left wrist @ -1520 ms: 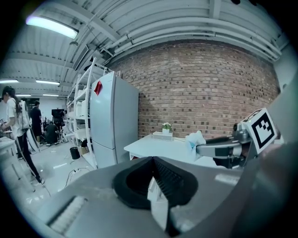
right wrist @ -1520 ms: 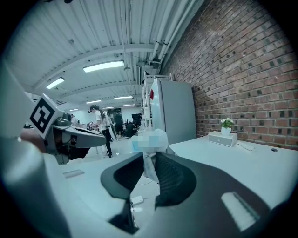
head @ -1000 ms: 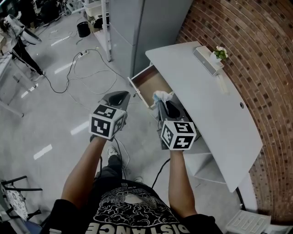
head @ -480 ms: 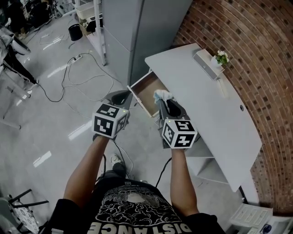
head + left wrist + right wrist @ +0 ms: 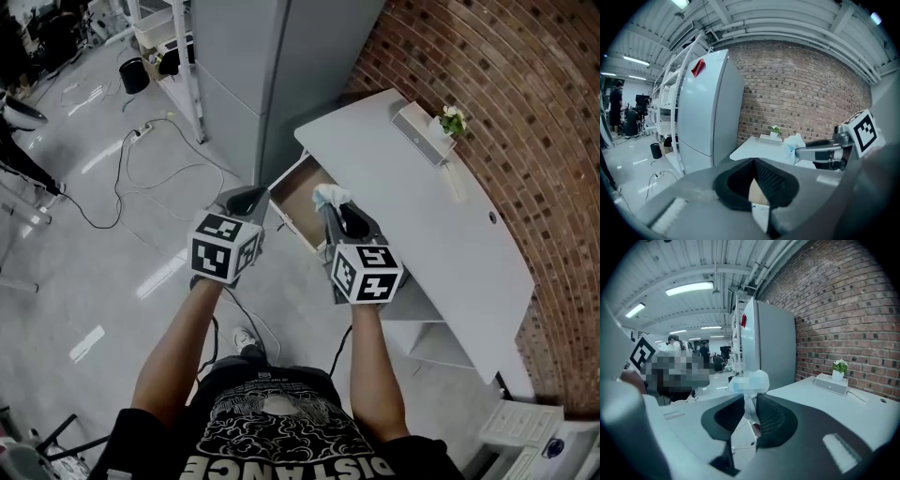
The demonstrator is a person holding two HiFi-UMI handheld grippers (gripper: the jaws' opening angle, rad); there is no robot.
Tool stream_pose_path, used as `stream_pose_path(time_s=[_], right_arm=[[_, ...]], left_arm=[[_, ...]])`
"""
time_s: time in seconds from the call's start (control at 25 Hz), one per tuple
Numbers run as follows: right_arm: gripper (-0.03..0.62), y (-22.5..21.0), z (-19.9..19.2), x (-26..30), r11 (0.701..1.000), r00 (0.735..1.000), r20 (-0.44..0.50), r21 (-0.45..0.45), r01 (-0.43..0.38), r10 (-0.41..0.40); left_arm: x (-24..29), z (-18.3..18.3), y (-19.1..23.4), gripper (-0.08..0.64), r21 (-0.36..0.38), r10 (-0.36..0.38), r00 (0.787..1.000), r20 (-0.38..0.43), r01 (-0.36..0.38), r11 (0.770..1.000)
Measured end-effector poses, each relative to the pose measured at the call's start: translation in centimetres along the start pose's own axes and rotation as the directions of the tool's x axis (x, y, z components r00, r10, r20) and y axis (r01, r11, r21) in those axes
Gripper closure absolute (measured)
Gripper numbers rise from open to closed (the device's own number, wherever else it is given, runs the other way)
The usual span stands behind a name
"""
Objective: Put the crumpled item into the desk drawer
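Note:
My right gripper [image 5: 339,208] is shut on a crumpled white item [image 5: 330,196], which sticks up above the jaws [image 5: 750,383]. It hangs over the open desk drawer [image 5: 298,192], whose brown inside shows under the white desk top [image 5: 422,216]. In the left gripper view the same crumpled item [image 5: 794,142] shows at the right, held out in front of the desk. My left gripper [image 5: 246,199] is just left of the drawer front, over the floor, jaws shut with nothing between them [image 5: 753,180].
A tall grey cabinet [image 5: 272,56] stands behind the drawer. A white box [image 5: 419,128] and a small potted plant [image 5: 453,116] sit on the desk by the brick wall [image 5: 506,103]. Cables [image 5: 155,169] trail on the floor at left, near metal shelving [image 5: 173,37].
The head view has shifted slightly, so the desk and the floor cables sit differently in the picture. Both grippers keep their places by the drawer and the right one still holds the crumpled item.

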State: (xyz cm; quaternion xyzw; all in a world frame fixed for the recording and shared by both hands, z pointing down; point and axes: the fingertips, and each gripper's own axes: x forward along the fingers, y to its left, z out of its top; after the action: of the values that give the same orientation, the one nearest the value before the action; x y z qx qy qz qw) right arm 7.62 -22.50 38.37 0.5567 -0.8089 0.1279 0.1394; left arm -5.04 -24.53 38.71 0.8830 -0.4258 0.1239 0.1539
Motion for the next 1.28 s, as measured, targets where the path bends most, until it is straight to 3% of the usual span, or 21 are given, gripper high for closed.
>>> stream_pose_path(time_s=[0.4,0.72,1.28], right_arm=[[0.515,0.3,0.1,2.9,1.000,0.999,-0.025,-0.004,0.031,-0.031],[0.515,-0.4,-0.9,4.6,1.000,0.999,-0.051,-0.002,0.012,-0.012],[0.515,-4.2,-4.7,11.9,0.989,0.976,-0.161,0.030,-0.143,0.146]], left_arm=[[1.5,-0.1,3.0,0.561,-0.007,-0.035,0.999,-0.003,0.035,0.999],[2.9,-0.6,3.7,0.561,-0.015,-0.027,0.999,-0.017,0.027,1.000],[8.3,-2.9,5.3,0.561,-0.063,0.074,0.991,-0.108,-0.082,0.995]])
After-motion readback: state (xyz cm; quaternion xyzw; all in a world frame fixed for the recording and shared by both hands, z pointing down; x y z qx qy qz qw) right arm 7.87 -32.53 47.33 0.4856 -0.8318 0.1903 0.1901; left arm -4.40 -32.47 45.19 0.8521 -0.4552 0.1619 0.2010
